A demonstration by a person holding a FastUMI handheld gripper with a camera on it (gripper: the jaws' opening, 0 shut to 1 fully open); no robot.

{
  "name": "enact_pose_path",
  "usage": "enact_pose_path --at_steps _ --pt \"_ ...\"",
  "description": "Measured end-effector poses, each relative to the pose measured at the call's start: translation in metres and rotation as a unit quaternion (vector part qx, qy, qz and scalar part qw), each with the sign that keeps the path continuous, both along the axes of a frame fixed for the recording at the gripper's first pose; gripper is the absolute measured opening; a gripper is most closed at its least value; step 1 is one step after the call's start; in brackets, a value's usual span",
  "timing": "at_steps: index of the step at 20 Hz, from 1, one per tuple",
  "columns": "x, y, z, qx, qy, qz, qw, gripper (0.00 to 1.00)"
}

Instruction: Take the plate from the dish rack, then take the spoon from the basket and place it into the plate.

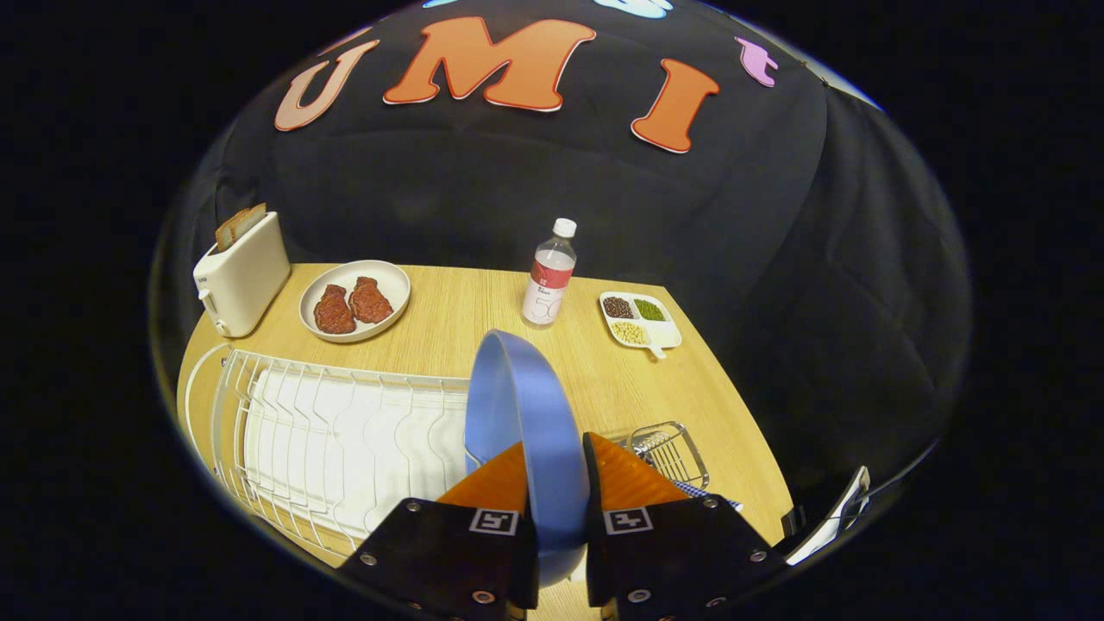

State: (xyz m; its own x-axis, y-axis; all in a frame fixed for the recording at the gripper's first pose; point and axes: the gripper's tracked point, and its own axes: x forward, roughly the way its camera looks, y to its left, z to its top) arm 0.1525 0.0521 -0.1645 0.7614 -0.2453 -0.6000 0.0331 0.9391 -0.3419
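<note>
A blue plate (526,405) stands on edge between my fingers, and my gripper (556,479) is shut on its rim. The plate is held up above the white wire dish rack (328,431), which lies just left of my fingers with its slots bare. A small wire basket (671,448) sits on the table just right of my fingers; something striped blue shows at its near side, and I cannot make out a spoon in it.
On the wooden table (595,379) beyond the plate stand a water bottle (549,276), a white plate with two pieces of meat (354,300), a toaster with bread (241,272) and a divided dish of beans (639,320). A white object (832,517) lies past the table's right edge.
</note>
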Motion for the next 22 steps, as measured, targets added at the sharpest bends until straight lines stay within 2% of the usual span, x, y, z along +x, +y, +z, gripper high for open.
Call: enact_pose_path --at_steps 6,12,18,22 --pt "-0.002 -0.004 0.019 -0.048 -0.025 -0.011 0.998 0.22" --pt "-0.027 -0.006 0.044 -0.021 -0.043 -0.014 0.999 0.21" --pt "-0.076 -0.017 0.061 0.041 -0.043 -0.024 0.998 0.21" --pt "-0.120 -0.011 0.060 0.125 -0.028 -0.019 0.992 0.21"
